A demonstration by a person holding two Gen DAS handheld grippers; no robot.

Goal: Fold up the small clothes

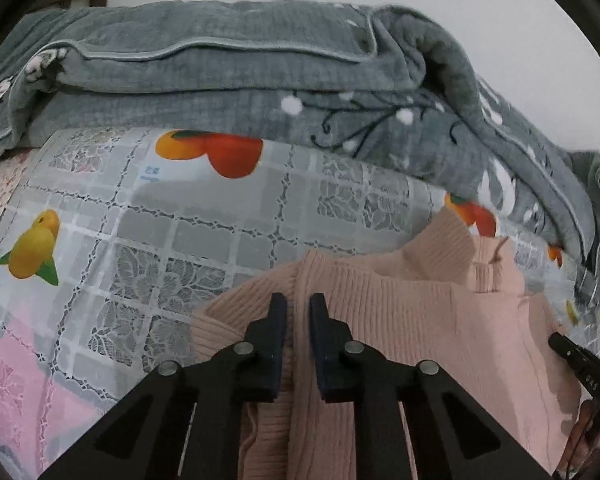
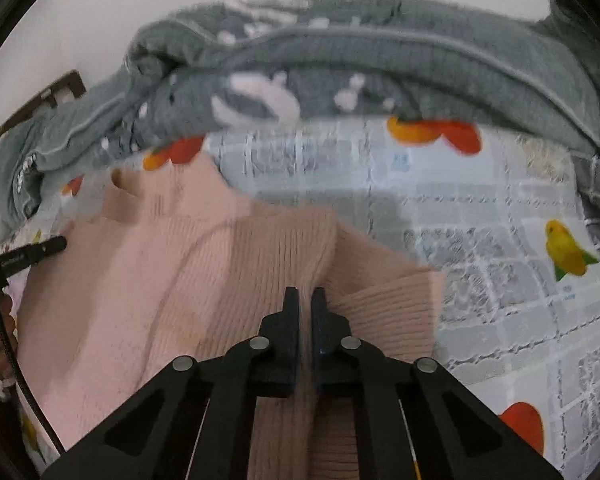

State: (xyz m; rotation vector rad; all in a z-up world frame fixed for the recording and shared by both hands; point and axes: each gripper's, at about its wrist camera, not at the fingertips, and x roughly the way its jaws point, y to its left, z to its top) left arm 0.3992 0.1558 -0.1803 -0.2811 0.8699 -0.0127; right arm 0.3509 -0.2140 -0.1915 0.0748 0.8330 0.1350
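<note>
A small pink ribbed sweater (image 1: 412, 312) lies on a fruit-print cloth (image 1: 148, 232), its turtleneck collar (image 1: 488, 264) toward the far side. My left gripper (image 1: 298, 304) is shut on a fold of the sweater near its left sleeve. In the right wrist view the sweater (image 2: 148, 280) fills the lower left. My right gripper (image 2: 305, 298) is shut on a ridge of the sweater beside its right sleeve (image 2: 384, 312). The right gripper's tip shows at the left view's right edge (image 1: 580, 360). The left gripper's tip shows at the right view's left edge (image 2: 40, 250).
A bunched grey quilt (image 1: 240, 72) lies along the far side, close behind the sweater; it also shows in the right wrist view (image 2: 360, 60). A pink cloth (image 1: 16, 380) lies at the lower left. A dark wooden bed frame (image 2: 56, 92) stands behind.
</note>
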